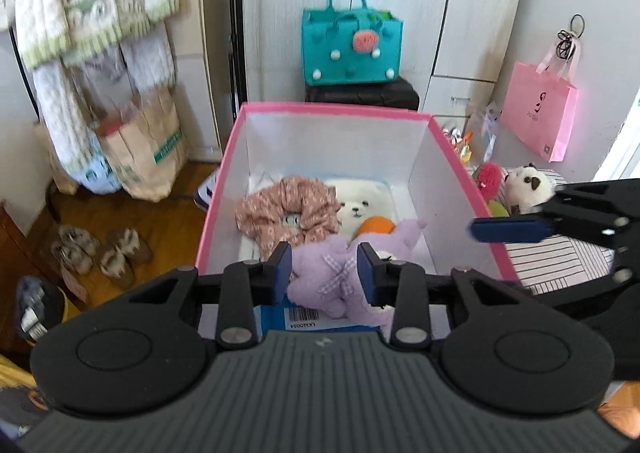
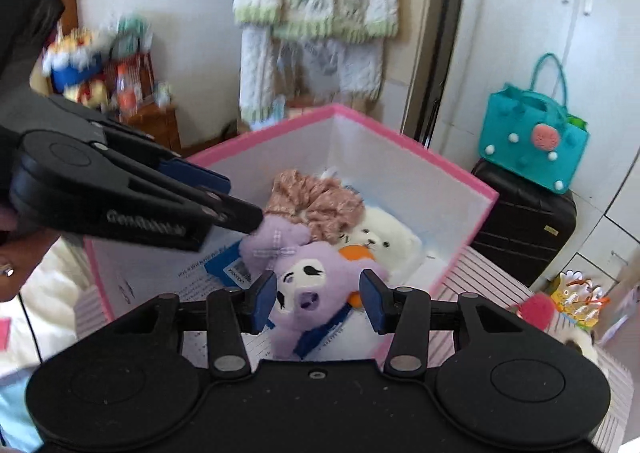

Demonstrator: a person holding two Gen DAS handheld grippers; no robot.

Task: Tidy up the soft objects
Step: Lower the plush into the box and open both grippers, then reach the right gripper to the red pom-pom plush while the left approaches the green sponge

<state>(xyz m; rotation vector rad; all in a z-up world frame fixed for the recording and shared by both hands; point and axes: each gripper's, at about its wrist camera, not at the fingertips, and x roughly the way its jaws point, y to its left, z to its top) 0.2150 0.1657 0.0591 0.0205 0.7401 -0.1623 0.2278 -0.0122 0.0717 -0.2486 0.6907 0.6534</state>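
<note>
One purple plush toy [image 1: 332, 277] lies in the pink-rimmed box [image 1: 336, 109], toward its near end, partly over an orange piece [image 1: 376, 227] and a blue-labelled sheet [image 1: 300, 319]. Three soft things share the box: the purple toy, one pink floral scrunchie [image 1: 288, 213] behind it to the left, and one white bear plush [image 1: 360, 205] behind it to the right. Two grippers are at the toy. The left gripper [image 1: 324, 273] is clamped on the toy's checked bow end, its blue pads pressing into the plush from both sides. The right gripper [image 2: 318, 299] straddles the toy's face end; its jaws stand apart, the left pad touching the plush and the right pad just clear of it. Outside the box, on the striped cloth [image 1: 560, 265] to the right, sit one panda plush [image 1: 528, 187] and one red fluffy item [image 1: 490, 177]. Further back stand one teal felt bag [image 1: 352, 49] on a dark suitcase [image 1: 362, 93] and one pink paper bag [image 1: 538, 109] hanging on the wall.
</note>
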